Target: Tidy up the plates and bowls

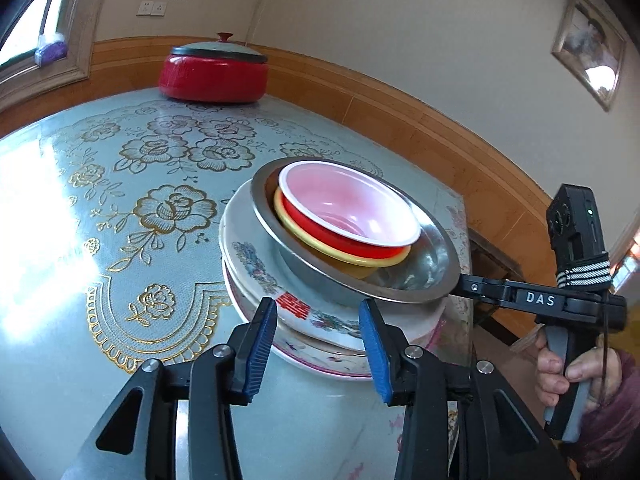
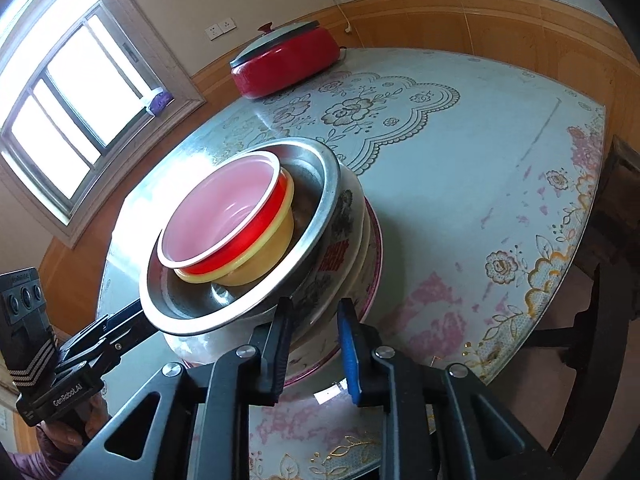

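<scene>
A stack stands on the table: floral plates [image 1: 280, 322] [image 2: 362, 280] at the bottom, a steel basin [image 1: 424, 276] [image 2: 316, 216] on them, and inside it a yellow bowl [image 1: 384, 262] [image 2: 260, 264] holding a red bowl [image 1: 348, 204] [image 2: 224, 216] with a pink inside. My left gripper [image 1: 318, 344] is open, its blue pads on either side of the plates' near edge. My right gripper [image 2: 314, 348] is open at the plates' rim on the other side, and shows in the left wrist view [image 1: 476, 288] reaching under the basin's rim.
A red lidded pot [image 1: 214, 70] [image 2: 286, 60] sits at the table's far side near the wall. The table [image 1: 120, 200] [image 2: 480, 160] has a pale blue floral cloth under glass. A dark chair [image 2: 600, 320] stands by the table's right edge.
</scene>
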